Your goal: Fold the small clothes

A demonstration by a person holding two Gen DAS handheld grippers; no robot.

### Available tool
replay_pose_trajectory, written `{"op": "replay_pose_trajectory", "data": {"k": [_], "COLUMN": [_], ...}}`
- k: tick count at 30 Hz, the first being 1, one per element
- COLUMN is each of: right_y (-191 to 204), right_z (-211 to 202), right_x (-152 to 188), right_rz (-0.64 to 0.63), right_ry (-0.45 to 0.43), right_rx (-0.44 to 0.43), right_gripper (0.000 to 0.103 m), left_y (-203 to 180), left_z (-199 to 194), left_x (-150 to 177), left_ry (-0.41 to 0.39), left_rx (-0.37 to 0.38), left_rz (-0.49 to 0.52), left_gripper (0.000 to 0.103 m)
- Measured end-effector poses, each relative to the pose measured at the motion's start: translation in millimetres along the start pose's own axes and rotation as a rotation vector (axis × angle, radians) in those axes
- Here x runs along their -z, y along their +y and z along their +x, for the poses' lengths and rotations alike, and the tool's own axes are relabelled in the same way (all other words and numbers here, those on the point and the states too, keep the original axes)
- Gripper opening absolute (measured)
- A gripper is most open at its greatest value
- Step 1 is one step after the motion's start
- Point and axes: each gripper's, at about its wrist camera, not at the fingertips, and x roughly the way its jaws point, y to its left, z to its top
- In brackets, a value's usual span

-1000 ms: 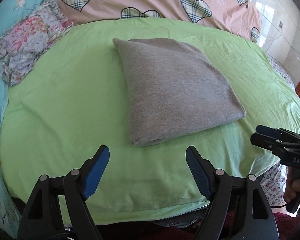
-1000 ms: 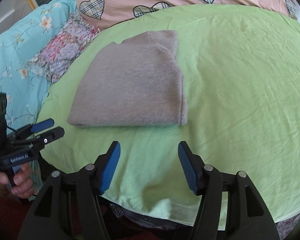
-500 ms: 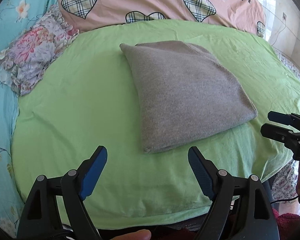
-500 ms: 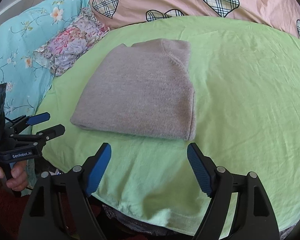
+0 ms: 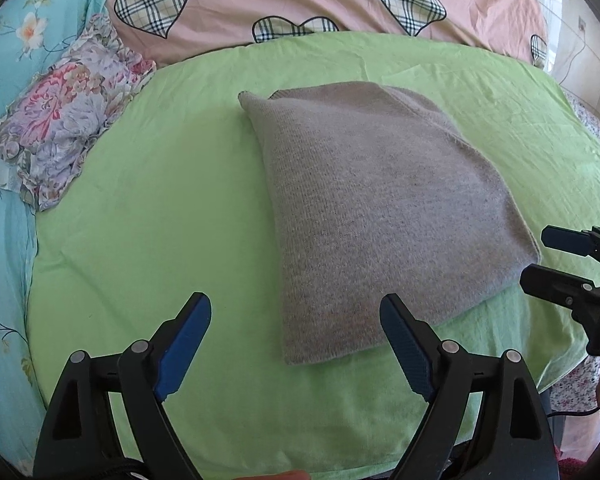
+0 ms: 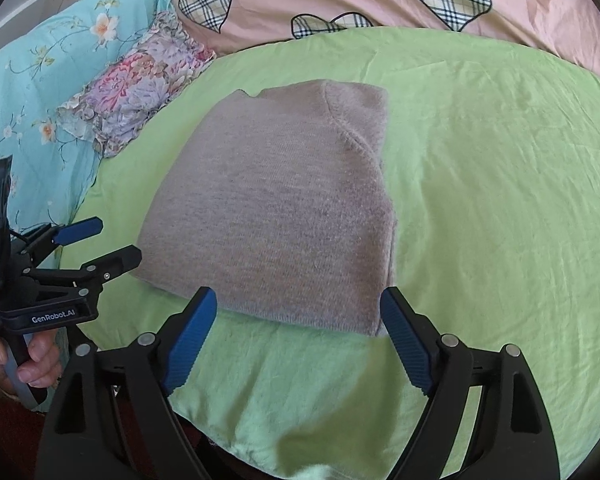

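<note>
A grey knit garment [image 5: 380,208], folded into a rough rectangle, lies flat on the green sheet [image 5: 160,220]; it also shows in the right wrist view [image 6: 276,216]. My left gripper [image 5: 296,344] is open and empty, just before the garment's near left corner. My right gripper [image 6: 298,340] is open and empty, its fingertips at the garment's near edge. Each gripper shows in the other's view, the right gripper [image 5: 556,264] by the garment's right corner and the left gripper [image 6: 100,244] by its left corner.
A flowered pillow [image 5: 60,128] lies at the left on a turquoise floral cover [image 5: 4,60]. A pink quilt with plaid hearts [image 5: 300,0] lies behind the green sheet. The sheet's near edge [image 6: 300,452] drops off below the grippers.
Both grippers have moved forward toward the garment's near edge, which looms larger in both views. The jaws have stayed open.
</note>
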Motion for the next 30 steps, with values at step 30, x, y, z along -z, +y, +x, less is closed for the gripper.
{"op": "replay_pose_trajectory", "data": {"k": [30], "right_y": [0], "right_z": [38], "right_x": [-49], "right_rz": [-0.034], "right_ry": [0.143], "right_rx": [-0.043], "right_gripper": [0.086], "left_y": [4], "left_z": [14], "left_x": [-32], "left_ry": [0.065], "left_rx": [-0.027], "left_rz": [0.017], "left_gripper": [0.09]}}
